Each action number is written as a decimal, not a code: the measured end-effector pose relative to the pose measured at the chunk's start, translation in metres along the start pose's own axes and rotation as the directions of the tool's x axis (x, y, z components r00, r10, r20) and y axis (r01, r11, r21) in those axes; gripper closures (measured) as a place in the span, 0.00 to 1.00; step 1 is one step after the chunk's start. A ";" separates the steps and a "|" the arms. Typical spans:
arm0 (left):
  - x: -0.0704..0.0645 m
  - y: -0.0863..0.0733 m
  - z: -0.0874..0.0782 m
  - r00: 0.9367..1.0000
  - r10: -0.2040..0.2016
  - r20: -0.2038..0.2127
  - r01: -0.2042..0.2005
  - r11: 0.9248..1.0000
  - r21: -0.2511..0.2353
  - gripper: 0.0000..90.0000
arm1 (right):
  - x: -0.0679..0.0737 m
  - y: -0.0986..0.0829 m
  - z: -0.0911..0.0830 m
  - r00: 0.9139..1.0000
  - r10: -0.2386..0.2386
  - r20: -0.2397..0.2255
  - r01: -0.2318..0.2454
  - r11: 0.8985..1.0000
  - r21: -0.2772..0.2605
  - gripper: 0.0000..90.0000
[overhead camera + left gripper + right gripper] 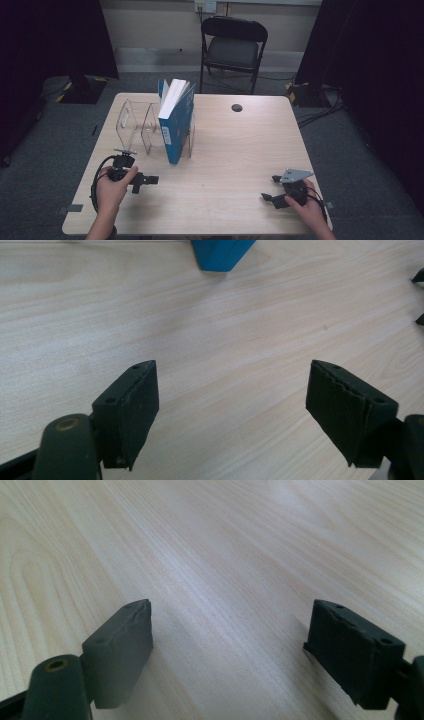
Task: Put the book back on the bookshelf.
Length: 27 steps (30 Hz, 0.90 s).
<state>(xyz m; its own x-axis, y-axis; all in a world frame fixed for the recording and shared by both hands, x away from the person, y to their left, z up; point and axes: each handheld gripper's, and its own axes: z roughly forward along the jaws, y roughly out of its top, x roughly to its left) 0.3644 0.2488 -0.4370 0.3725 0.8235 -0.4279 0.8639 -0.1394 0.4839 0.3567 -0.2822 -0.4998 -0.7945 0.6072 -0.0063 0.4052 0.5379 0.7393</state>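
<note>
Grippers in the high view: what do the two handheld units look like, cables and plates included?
Both are black. The left gripper trails a looped black cable. The right gripper carries a grey three-cornered plate. Each claw has two chunky black blocks; the left pads show small screw holes.

I am seeing the blue book (222, 252) being cut off by the left gripper view's top edge; the clear rack (145, 127) is partly hiding behind it near the desk's (240, 150) far-left corner.
</note>
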 end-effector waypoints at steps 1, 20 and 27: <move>0.001 -0.001 0.000 1.000 0.003 -0.001 -0.003 1.000 0.003 0.24 | 0.000 0.000 0.000 1.000 0.000 0.000 0.000 1.000 0.000 0.20; 0.013 -0.018 0.005 1.000 -0.020 -0.009 0.020 1.000 0.016 0.24 | 0.000 0.000 0.000 1.000 -0.001 0.000 0.001 1.000 0.000 0.20; 0.017 -0.023 0.006 1.000 -0.017 -0.016 0.018 1.000 0.024 0.24 | 0.000 0.000 0.000 1.000 0.000 0.000 0.000 1.000 0.000 0.20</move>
<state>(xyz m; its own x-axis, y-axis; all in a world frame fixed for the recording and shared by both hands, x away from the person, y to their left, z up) 0.3529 0.2628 -0.4605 0.3521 0.8343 -0.4243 0.8782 -0.1378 0.4580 0.3567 -0.2822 -0.4998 -0.7945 0.6072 -0.0064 0.4052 0.5378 0.7393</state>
